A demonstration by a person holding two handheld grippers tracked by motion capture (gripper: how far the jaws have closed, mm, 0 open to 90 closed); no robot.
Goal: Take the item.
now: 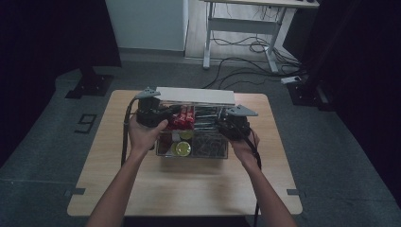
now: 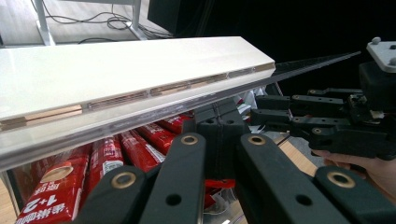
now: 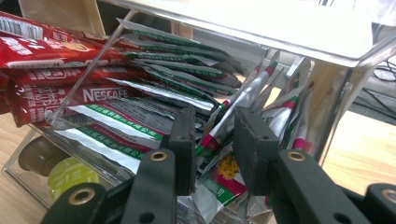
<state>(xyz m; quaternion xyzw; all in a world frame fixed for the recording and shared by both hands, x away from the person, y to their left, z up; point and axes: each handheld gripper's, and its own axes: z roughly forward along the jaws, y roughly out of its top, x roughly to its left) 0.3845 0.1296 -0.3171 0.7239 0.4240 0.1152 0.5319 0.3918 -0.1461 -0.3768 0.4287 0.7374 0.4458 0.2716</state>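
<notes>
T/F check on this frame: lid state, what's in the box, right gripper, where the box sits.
1. The box lid is raised. True.
2. Red sachets stand in the box. True.
3. The right gripper is in the red sachets. False: it is among the silver-green sachets, one of them between its jaws.
4. The box sits on the floor. False: it sits on the table.
5. A yellow-green capsule lies in a front compartment. True.

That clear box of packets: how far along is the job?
Done: the white lid stands open. In hand: the right hand-held gripper has a silver packet between its jaws, not visibly clamped. The left hand-held gripper is shut near the red packets. Left: lifting a packet out.
</notes>
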